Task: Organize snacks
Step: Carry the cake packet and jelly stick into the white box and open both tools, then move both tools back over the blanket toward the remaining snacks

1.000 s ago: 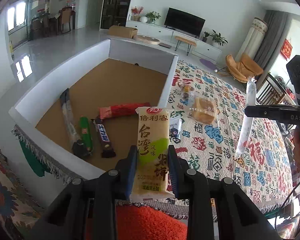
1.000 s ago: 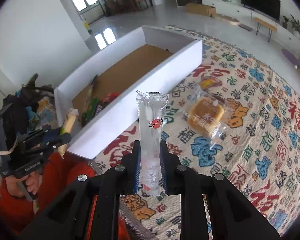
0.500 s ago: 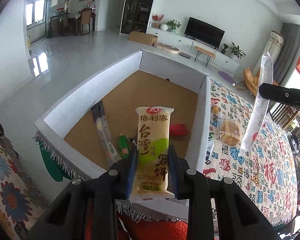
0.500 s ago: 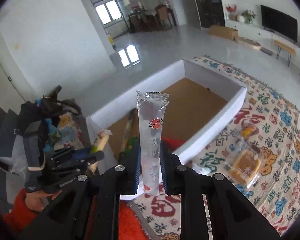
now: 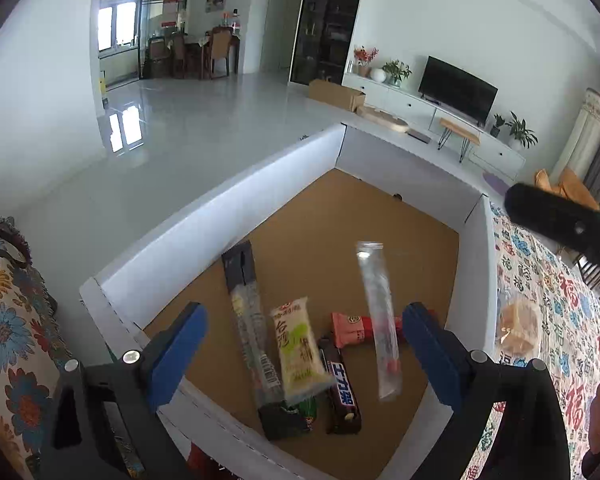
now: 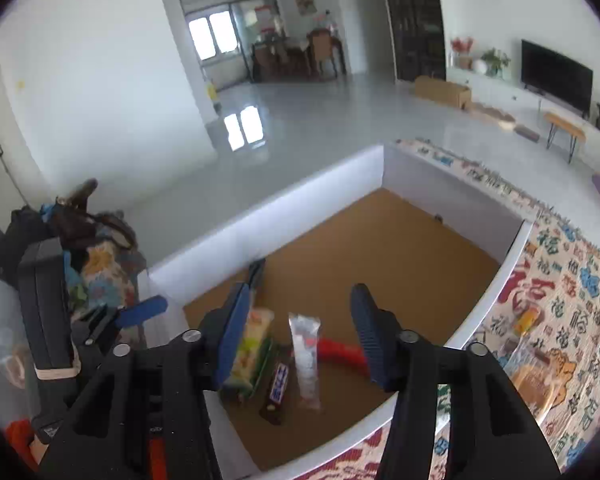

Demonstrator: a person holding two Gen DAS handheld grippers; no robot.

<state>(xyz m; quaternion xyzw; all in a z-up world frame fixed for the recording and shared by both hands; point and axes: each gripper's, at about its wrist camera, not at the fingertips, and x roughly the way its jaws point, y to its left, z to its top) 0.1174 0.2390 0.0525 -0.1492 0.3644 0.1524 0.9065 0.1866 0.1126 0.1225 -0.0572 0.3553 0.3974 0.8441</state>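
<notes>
Yellow-green cracker pack point(image 5: 300, 350) and clear tube point(image 5: 378, 320) (both tilted) in white box point(image 5: 228, 200)

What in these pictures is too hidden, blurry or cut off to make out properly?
- Green-wrapped snack: left wrist view, mostly covered by the yellow-green rice cracker packet.
- Red wrapper: right wrist view, its far end is hidden behind a finger of the right gripper.
- Clear long plastic tube pouch: motion-blurred, so whether it has landed is unclear.
- Round pastry on the patterned cloth: blurred behind the white box wall.

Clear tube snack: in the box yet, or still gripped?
In the box. The clear tube snack lies among snacks on the box floor; both grippers are open.
</notes>
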